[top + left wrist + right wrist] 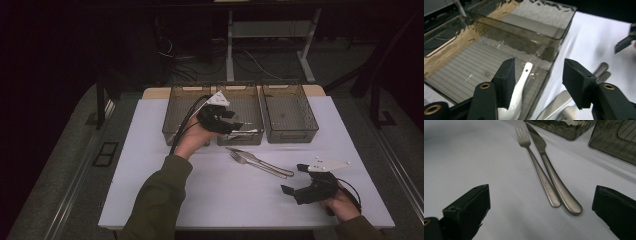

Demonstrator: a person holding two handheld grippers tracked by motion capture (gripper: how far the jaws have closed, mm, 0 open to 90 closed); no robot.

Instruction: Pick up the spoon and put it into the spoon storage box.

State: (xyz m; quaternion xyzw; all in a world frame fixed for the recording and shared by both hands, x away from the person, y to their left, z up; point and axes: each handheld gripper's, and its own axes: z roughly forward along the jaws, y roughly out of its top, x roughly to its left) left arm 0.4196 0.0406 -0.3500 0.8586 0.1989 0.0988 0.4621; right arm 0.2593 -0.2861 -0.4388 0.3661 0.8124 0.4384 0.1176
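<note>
Left gripper (235, 121) hangs over the middle bin (461, 72), jaws apart and gripping nothing; the white spoon (520, 85) lies in that bin, probably on its floor. Right gripper (295, 181) gapes wide near the fork (536, 165) and knife (554, 177).

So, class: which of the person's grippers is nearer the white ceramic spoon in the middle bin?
Left. The left gripper hovers right over the white ceramic spoon; the right gripper waits near the table's front edge.
</note>
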